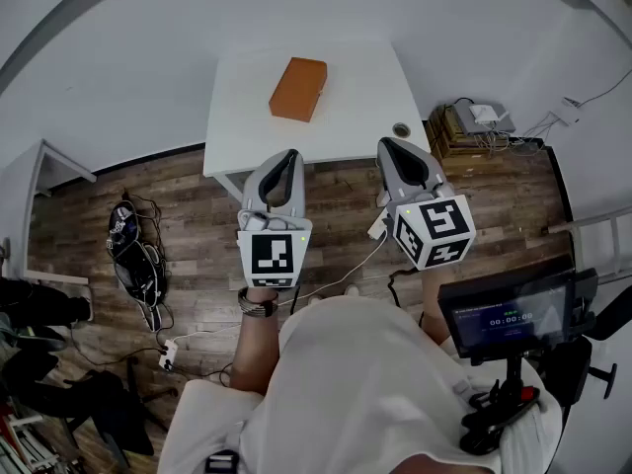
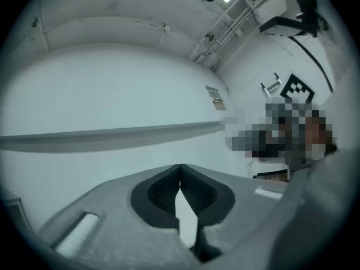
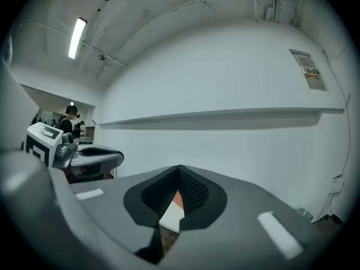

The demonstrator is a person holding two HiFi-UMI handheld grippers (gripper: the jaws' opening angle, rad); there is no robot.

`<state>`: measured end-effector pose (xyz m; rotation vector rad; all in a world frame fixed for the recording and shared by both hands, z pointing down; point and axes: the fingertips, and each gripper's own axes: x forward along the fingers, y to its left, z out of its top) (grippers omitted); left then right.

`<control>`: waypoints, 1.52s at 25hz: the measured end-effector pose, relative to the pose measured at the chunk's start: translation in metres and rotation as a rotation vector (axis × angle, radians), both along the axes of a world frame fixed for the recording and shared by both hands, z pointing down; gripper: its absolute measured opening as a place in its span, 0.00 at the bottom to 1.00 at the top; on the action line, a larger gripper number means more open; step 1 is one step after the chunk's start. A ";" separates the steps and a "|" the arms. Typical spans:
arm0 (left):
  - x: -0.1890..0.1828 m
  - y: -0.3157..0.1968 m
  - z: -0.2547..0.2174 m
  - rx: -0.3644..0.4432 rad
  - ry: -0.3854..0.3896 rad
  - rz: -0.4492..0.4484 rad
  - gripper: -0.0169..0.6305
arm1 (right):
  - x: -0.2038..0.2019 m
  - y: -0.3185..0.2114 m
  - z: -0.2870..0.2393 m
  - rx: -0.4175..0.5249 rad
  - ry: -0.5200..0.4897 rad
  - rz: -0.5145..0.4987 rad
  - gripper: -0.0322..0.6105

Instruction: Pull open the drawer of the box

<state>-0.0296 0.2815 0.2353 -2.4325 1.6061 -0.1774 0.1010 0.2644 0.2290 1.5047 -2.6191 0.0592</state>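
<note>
An orange-brown box (image 1: 298, 88) lies on the white table (image 1: 346, 87), near its far left part; no drawer front or handle is clear from here. My left gripper (image 1: 292, 153) hangs over the wooden floor just short of the table's near edge, jaws closed tip to tip on nothing (image 2: 180, 166). To its right, my right gripper (image 1: 385, 143) is at the same distance from the table, also shut and empty (image 3: 179, 167). A sliver of the orange box (image 3: 175, 198) shows through the gap below its jaws. Both grippers stand well apart from the box.
A small round object (image 1: 401, 129) sits at the table's near right corner. Right of the table stands a wooden crate (image 1: 464, 131) with devices and cables. A dark bag (image 1: 133, 255) and cords lie on the floor at left. A screen on a stand (image 1: 509, 314) is at my right.
</note>
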 end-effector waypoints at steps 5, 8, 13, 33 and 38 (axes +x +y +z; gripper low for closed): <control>-0.002 0.003 0.003 -0.011 -0.002 0.002 0.04 | -0.002 0.003 -0.001 -0.005 -0.038 -0.015 0.05; -0.017 0.010 0.009 -0.018 -0.001 0.007 0.04 | -0.017 0.010 0.005 -0.011 -0.024 -0.007 0.05; -0.019 0.010 0.017 -0.042 -0.009 0.020 0.04 | -0.017 0.014 0.013 -0.036 -0.021 0.011 0.05; -0.043 -0.048 0.064 -0.105 -0.022 0.036 0.04 | -0.039 -0.046 0.055 -0.085 -0.007 0.034 0.05; -0.059 -0.058 0.051 -0.096 -0.020 0.030 0.04 | -0.052 -0.060 0.043 -0.081 -0.008 0.040 0.05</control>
